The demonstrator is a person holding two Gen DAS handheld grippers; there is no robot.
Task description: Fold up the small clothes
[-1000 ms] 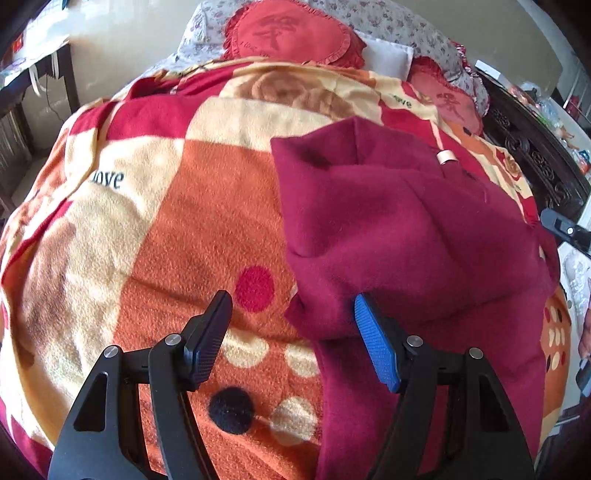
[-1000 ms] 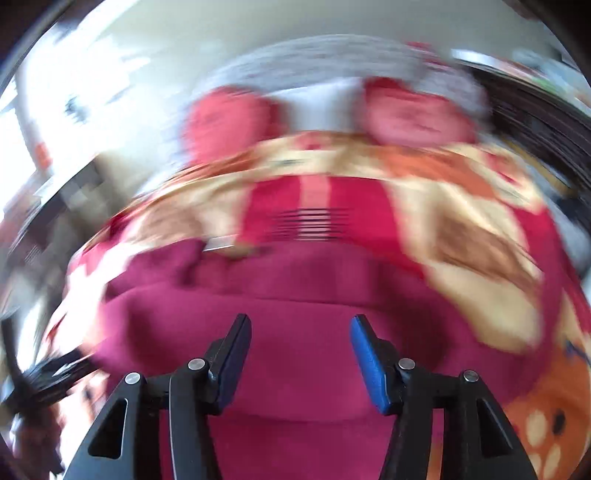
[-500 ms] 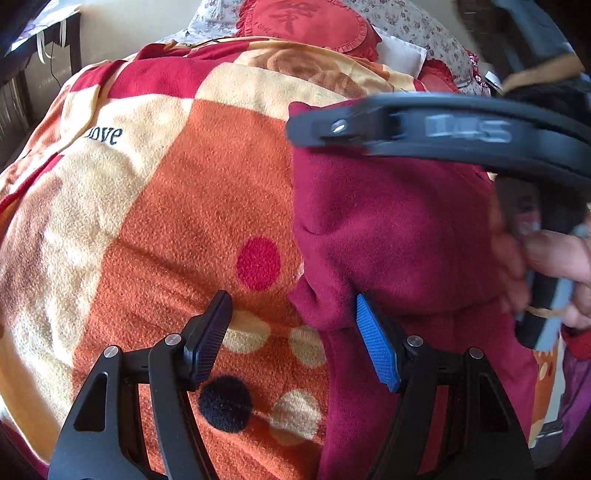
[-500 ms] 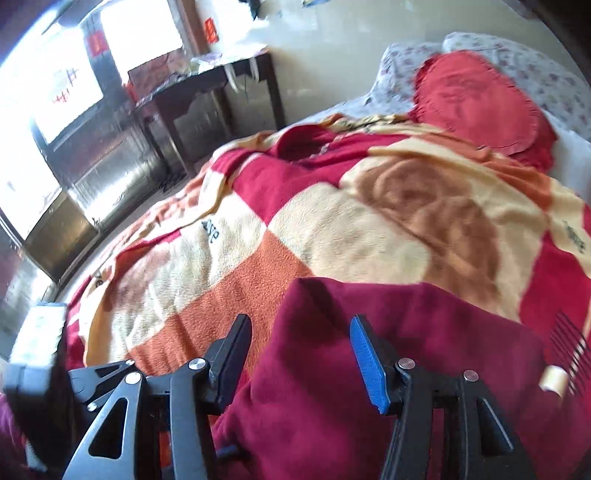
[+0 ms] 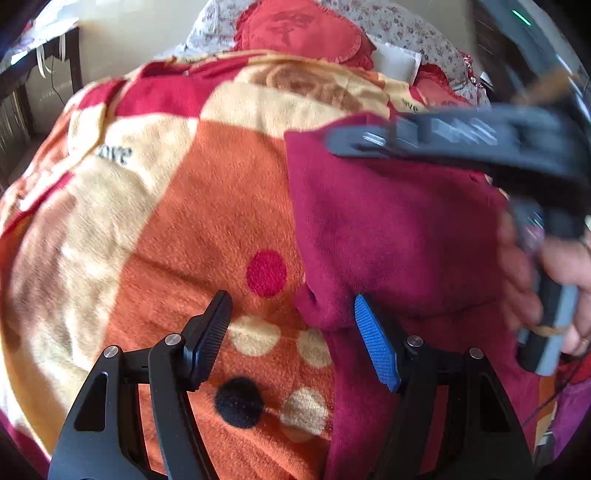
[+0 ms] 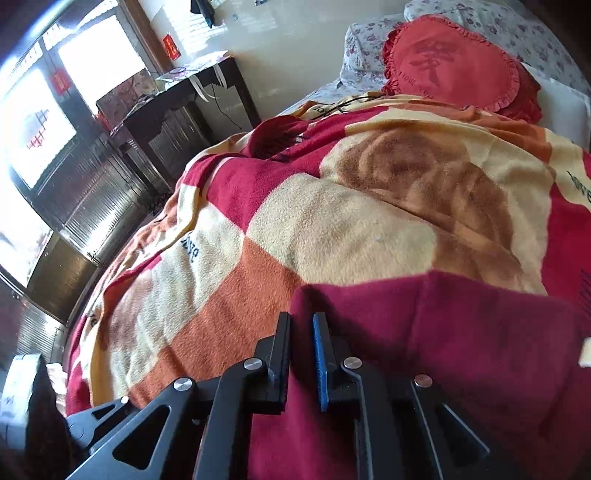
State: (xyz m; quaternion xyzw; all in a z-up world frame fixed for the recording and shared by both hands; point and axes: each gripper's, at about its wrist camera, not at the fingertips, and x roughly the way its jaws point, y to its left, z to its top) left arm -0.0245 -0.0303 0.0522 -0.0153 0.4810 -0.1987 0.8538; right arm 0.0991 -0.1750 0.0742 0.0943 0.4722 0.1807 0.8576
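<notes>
Maroon garment (image 5: 388, 229), orange-cream-red patterned blanket (image 5: 207, 206), floral pillow (image 6: 524, 26)

Left wrist camera looked steeply down, close over the blanket (image 5: 207, 206), heart cushion (image 5: 303, 29) at 12 o'clock. Right wrist camera looked down from nearby, cushion at 1 o'clock. Both views shared the maroon garment (image 5: 399, 236) and blanket.

Bed: wore a patchwork blanket (image 5: 207, 221).
On blanket: dark red garment (image 5: 388, 236) lay spread.
Headward: a red cushion (image 6: 454, 62).
</notes>
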